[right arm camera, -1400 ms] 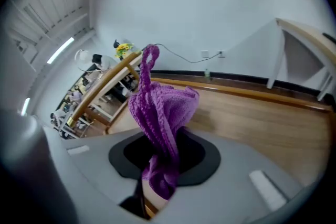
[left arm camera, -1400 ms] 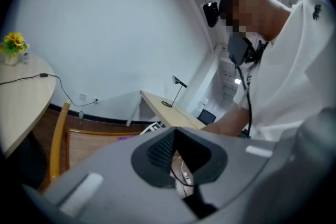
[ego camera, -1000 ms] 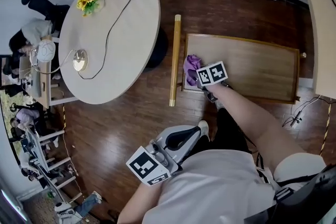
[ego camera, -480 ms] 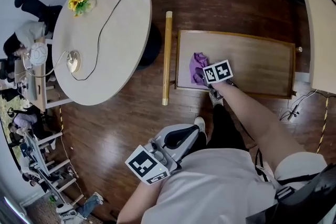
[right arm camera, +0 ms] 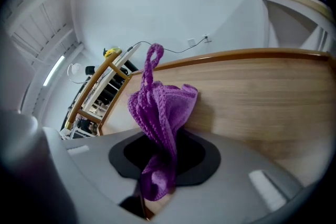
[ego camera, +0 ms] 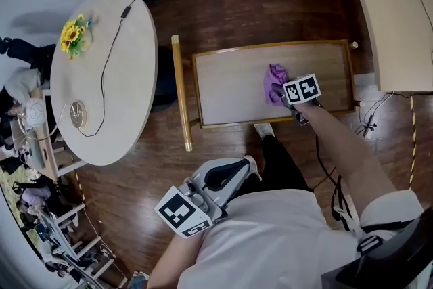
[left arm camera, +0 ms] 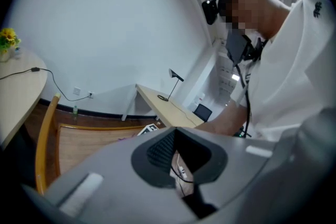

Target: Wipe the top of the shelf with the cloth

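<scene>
The shelf top [ego camera: 226, 88] is a long pale wooden panel with a raised rim, seen from above in the head view. A bunched purple cloth [ego camera: 274, 80] rests on it, right of the middle. My right gripper [ego camera: 283, 94] is shut on the cloth and holds it against the wood. The right gripper view shows the cloth [right arm camera: 157, 105] pinched in that gripper [right arm camera: 157, 165] and standing up in folds over the shelf top [right arm camera: 257, 89]. My left gripper [ego camera: 233, 172] hangs near my body, away from the shelf, its jaws together and empty. From the left gripper view the shelf top [left arm camera: 89, 136] lies far below.
A round table [ego camera: 101, 78] with sunflowers [ego camera: 73, 32] and a cable stands at the left. A wooden pole [ego camera: 180, 98] runs along the shelf's left end. A desk [ego camera: 392, 10] is at the upper right. Cables [ego camera: 369, 122] lie on the floor by the shelf's right end.
My right gripper has dragged the cloth along the shelf top from its left end to right of the middle. The left gripper has stayed by my body.
</scene>
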The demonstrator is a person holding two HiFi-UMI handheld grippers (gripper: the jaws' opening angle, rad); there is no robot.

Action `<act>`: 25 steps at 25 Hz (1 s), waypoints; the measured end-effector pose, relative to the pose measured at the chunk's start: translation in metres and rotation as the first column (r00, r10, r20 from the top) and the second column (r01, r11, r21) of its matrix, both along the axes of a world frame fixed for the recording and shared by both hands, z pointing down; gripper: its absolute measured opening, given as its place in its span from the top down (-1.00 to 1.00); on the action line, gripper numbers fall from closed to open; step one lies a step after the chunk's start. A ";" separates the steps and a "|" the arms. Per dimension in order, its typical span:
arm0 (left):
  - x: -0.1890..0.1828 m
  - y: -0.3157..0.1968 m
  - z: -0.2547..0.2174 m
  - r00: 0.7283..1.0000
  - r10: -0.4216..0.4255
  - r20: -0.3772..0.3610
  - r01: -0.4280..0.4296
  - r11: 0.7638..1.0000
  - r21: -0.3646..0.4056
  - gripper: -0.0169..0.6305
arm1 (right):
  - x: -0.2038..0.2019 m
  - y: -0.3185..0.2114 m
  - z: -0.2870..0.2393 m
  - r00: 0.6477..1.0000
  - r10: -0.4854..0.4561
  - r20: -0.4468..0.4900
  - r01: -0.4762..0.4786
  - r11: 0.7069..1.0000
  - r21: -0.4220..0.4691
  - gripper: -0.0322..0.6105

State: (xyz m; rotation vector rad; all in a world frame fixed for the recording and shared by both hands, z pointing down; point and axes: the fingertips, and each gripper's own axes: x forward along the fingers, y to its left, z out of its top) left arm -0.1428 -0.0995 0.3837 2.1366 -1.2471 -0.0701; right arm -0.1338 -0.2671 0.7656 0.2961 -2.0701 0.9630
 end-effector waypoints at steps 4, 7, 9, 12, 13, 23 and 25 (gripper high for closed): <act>0.014 -0.012 0.001 0.999 0.044 0.003 -0.044 0.999 0.002 0.89 | 0.063 -0.036 0.002 0.997 0.061 -0.037 -0.060 0.998 0.025 0.59; 0.019 -0.021 -0.001 0.998 0.068 0.003 -0.068 0.998 0.003 0.89 | 0.108 -0.058 0.000 0.992 0.099 -0.078 -0.095 0.994 0.049 0.59; 0.026 -0.027 -0.004 0.996 0.086 0.001 -0.086 0.996 0.009 0.89 | 0.140 -0.074 0.000 0.986 0.118 -0.117 -0.110 0.991 0.078 0.59; 0.037 -0.035 -0.010 0.993 0.115 0.007 -0.115 0.993 0.027 0.89 | 0.187 -0.096 0.002 0.970 0.156 -0.186 -0.135 0.983 0.121 0.59; 0.040 -0.037 -0.011 0.993 0.122 0.010 -0.122 0.992 0.032 0.89 | 0.201 -0.102 0.002 0.963 0.171 -0.211 -0.145 0.980 0.134 0.59; 0.040 -0.038 -0.015 0.993 0.114 0.031 -0.115 0.992 0.044 0.89 | 0.255 -0.129 -0.020 0.910 0.264 -0.321 -0.186 0.949 0.255 0.59; 0.033 -0.030 -0.013 0.995 0.096 0.035 -0.097 0.994 0.043 0.89 | 0.223 -0.108 -0.028 0.937 0.214 -0.275 -0.146 0.958 0.246 0.59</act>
